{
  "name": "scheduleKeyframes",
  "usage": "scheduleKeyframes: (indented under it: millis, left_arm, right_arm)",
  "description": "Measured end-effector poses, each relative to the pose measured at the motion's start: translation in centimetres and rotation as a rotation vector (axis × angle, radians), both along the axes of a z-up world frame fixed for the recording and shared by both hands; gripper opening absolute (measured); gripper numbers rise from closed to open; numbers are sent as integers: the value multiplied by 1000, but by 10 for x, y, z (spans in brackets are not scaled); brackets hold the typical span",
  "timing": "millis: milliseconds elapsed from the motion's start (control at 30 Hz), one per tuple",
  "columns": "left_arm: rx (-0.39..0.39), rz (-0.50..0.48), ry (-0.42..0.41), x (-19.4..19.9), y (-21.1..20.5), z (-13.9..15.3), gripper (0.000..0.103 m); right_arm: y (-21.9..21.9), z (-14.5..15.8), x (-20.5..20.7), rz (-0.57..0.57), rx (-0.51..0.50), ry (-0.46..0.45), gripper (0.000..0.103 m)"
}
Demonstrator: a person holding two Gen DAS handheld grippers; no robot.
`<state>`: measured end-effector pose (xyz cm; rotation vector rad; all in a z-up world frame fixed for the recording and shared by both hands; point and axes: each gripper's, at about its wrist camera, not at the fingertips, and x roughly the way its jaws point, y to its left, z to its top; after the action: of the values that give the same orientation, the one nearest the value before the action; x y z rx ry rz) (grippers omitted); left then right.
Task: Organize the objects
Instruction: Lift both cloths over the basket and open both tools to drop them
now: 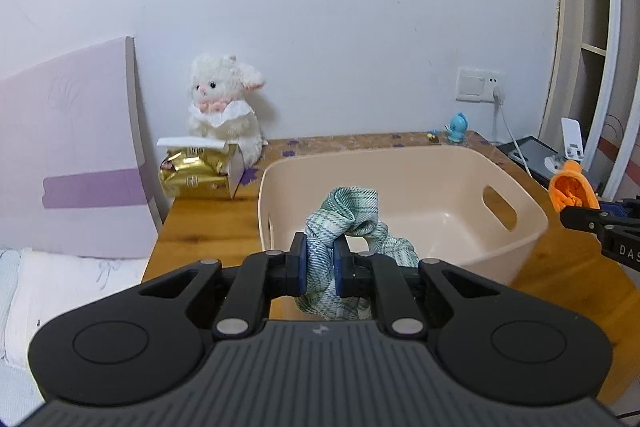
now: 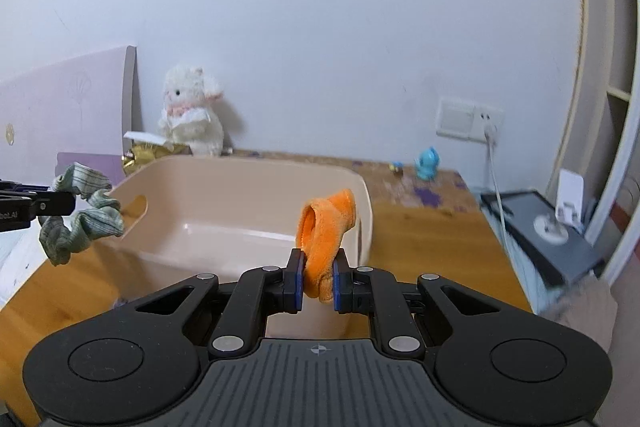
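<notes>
My left gripper (image 1: 320,269) is shut on a green plaid cloth (image 1: 348,215), held above the near rim of a beige plastic basket (image 1: 516,251) on the wooden table. My right gripper (image 2: 318,281) is shut on a fuzzy orange sock (image 2: 326,227), held at the near right rim of the same basket (image 2: 240,199). In the left wrist view the orange sock (image 1: 572,191) and the right gripper (image 1: 576,217) show at the far right edge. The right wrist view catches the green cloth (image 2: 80,219) and the left gripper (image 2: 64,205) at the far left. No objects show on the visible part of the basket floor.
A white plush lamb (image 1: 224,107) and a gold packet in a box (image 1: 196,175) stand at the table's back left. A small blue figurine (image 1: 456,127) sits by the wall under a socket (image 1: 480,85). A dark device with a cable (image 2: 548,231) lies right of the table.
</notes>
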<state>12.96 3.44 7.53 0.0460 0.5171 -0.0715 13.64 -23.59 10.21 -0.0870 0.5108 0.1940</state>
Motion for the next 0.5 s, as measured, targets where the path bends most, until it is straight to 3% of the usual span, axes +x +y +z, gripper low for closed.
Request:
scheduleKeyframes:
  millis: [167,500]
  left_arm:
    - [-12,-11,38,41,-5,-7,15]
    - [20,16,199,110,-17,-61,15]
  right_arm:
    - [17,0,38,23,-8,13,13]
    - [44,-32,102,56,-41,129,14]
